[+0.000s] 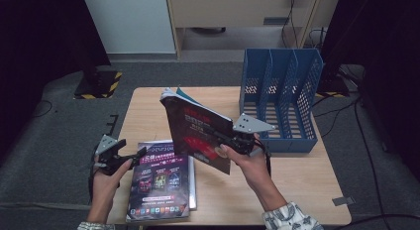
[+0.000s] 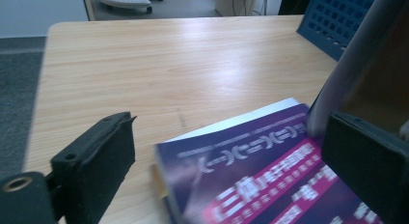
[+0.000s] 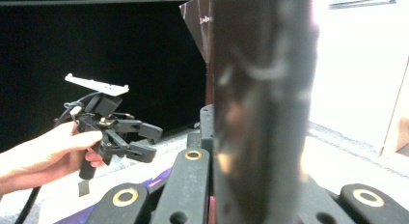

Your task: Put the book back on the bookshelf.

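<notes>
1. Right gripper [image 1: 225,141], frame centre, is clenching the dark magazine [image 1: 198,131], holding it upright above the table [image 1: 297,180].
2. Left gripper [image 1: 130,156], lower left, is gaping, released, beside the purple magazine [image 1: 161,183] lying flat.

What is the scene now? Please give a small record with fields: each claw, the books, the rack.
right claw: shut on the dark red book, held upright above the table
left claw: open, nothing between its jaws, at the purple book's left edge
purple book: lies flat on the table, on top of another book
blue file rack: stands at the table's far right, compartments look empty
</notes>
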